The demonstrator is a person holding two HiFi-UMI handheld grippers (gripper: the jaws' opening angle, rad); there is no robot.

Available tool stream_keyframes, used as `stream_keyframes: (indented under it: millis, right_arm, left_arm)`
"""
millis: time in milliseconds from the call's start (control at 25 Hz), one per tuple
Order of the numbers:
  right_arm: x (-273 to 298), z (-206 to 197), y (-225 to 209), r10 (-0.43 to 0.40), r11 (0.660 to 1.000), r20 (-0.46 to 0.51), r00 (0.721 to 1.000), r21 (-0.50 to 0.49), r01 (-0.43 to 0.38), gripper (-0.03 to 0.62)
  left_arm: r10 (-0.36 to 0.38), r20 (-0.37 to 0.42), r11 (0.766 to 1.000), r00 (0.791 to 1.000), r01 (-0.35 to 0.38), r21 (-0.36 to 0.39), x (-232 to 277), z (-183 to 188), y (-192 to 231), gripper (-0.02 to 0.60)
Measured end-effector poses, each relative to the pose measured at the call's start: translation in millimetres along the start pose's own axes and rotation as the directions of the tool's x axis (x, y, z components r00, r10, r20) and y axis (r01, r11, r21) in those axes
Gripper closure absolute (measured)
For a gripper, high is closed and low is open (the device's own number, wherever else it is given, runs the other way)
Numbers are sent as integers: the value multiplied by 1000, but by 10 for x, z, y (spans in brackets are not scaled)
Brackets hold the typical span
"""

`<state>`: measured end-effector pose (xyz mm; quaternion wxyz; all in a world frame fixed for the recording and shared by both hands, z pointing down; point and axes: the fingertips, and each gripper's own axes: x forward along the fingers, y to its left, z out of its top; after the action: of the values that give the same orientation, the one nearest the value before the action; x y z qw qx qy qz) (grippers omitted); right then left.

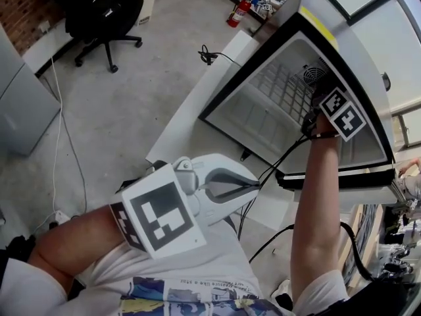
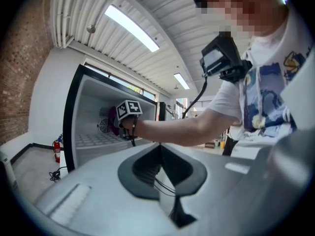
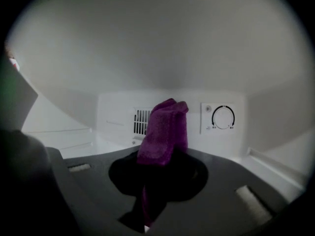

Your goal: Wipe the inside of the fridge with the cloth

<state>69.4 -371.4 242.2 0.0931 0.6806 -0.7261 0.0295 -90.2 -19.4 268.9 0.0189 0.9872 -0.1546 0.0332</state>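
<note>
Inside the fridge (image 1: 245,84): right gripper (image 3: 158,157), jaws clamped on the purple cloth (image 3: 165,125). Cloth standing upright out of the jaws, folded, near the fridge's back wall; contact with that wall impossible to judge. On that back wall: a slotted vent (image 3: 142,122) just behind the cloth, and a round thermostat dial (image 3: 223,117) to its right, ringed by a black arc. Small marks under the dial, too tiny to read. Wire shelf (image 1: 284,89) across the fridge interior.

Outside the fridge, before its open front and close to the person's shirt: left gripper (image 1: 252,184), jaws pressed together, nothing between them. Black-and-white square markers on both grippers' cubes, no letters.

On the fridge's top edge: a yellow label (image 1: 319,26), print unreadable. Beyond the fridge, well apart: red fire extinguisher (image 1: 238,12) and black office chair (image 1: 105,15).
</note>
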Motion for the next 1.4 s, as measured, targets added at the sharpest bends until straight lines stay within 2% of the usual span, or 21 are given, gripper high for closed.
stream_keyframes:
  millis: [120,400,560,720,800,880,1000,1160,1320,1400]
  right_arm:
    - [-33,19,150,17,1000,13,1000,-2,-17,533]
    - [55,-67,522,131,991,-20,991,-11,-132,533]
    - [90,-65,885,200,979,-34,979,-30,-201,533]
    - [129,-40,1202,262,964,-37,964,-43,-264,533]
    - [153,-28,1278,287,957,-39,957,-35,-288,533]
    - [168,-18,1352,318,948,-38,947,-23,-319,533]
    - [184,1,1551,369,928,-35,929,-36,-370,533]
    - [237,-38,1682,403,914,-35,915,-37,-404,533]
    - [321,-147,1707,459,888,-70,886,25,-458,533]
    - [290,-141,1754,491,871,-72,868,8,-492,533]
  left_arm:
    - [16,-1,999,1000,-16,-31,-58,16,39,575]
    - [12,-36,999,999,-14,-37,42,29,-67,575]
    - [21,-37,998,999,-24,-63,-133,53,-7,575]
    - [8,-37,999,999,-10,-52,-226,65,32,575]
    - [18,-62,996,998,-24,-90,-217,91,43,575]
    - [15,-75,994,997,-23,-103,-194,120,60,575]
    - [-8,-70,996,998,2,-85,-230,137,138,575]
    - [-26,-101,992,995,12,-129,-289,115,251,575]
    - [-48,-108,991,993,33,-130,-191,111,365,575]
    - [-63,-117,990,991,47,-135,-156,107,390,575]
